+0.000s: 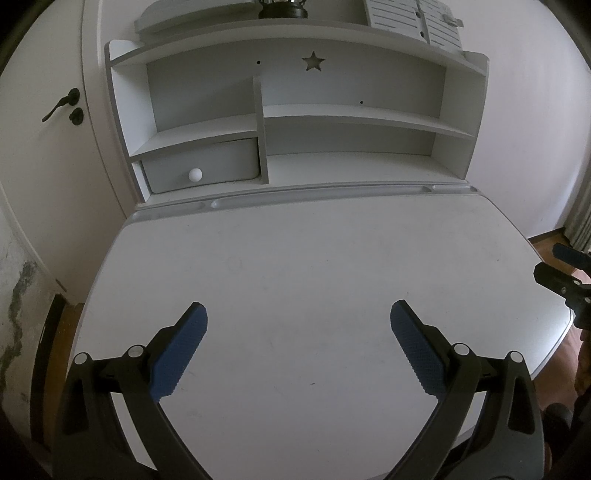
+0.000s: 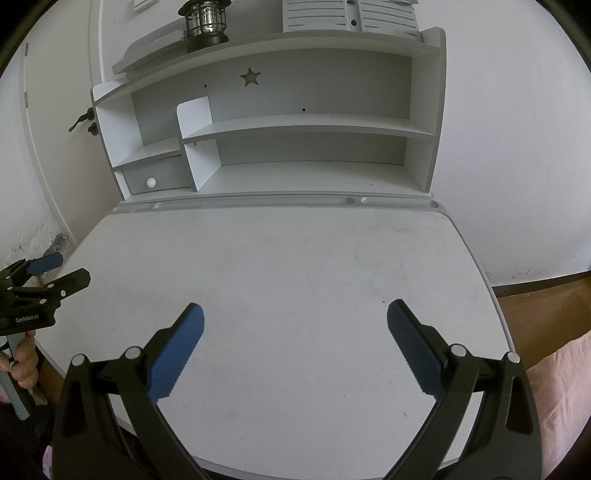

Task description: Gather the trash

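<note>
White laminate covers the worktop [image 1: 295,266], and both views show its surface bare, so no trash can be seen in either picture. The left claw [image 1: 298,312] hangs over the near edge with its blue-padded fingers [image 1: 181,350] spread wide and nothing between them. The right claw [image 2: 295,312] hangs the same way over the near right part of the worktop, fingers spread wide and holding nothing. In the right wrist view, a hand [image 2: 24,363] grips the handle of the left claw at the worktop's left edge. At the back of the worktop stands a white shelf unit [image 2: 306,125] with a star cutout [image 2: 250,76] in its back panel and a small drawer [image 1: 201,170] with a round white knob [image 1: 195,174] at lower left. A black lantern [image 2: 205,24] sits on the top shelf. A door with a dark handle [image 1: 61,104] stands to the left.
</note>
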Motion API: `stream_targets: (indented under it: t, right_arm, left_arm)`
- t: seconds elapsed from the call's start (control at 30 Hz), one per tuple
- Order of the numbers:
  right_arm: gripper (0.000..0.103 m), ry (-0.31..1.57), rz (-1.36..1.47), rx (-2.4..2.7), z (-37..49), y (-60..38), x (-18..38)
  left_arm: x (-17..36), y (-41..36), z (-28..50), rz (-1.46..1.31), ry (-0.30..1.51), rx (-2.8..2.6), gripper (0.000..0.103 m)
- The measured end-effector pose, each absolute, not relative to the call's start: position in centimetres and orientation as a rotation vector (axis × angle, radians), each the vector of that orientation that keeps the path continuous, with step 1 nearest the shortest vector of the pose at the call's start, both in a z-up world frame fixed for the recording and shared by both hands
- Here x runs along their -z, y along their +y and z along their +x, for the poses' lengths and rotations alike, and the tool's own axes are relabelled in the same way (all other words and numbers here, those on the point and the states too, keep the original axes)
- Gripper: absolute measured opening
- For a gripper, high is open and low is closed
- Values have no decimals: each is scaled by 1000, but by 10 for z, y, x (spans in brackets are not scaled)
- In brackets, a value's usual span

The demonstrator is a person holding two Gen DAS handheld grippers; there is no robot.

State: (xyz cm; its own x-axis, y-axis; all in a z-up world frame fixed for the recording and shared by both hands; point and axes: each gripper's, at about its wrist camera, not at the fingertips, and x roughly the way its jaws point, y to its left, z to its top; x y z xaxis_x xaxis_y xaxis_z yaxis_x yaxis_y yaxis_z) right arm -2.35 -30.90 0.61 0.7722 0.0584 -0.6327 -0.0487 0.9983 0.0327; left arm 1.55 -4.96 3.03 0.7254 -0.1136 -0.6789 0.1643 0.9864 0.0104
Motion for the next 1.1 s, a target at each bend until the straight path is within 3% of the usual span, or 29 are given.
stream_targets:
  t: [1.1]
  right_arm:
    - [96,687,12,-62,-25,-311,-6]
  left_arm:
    - [-25,-52,17,73,753,160,96]
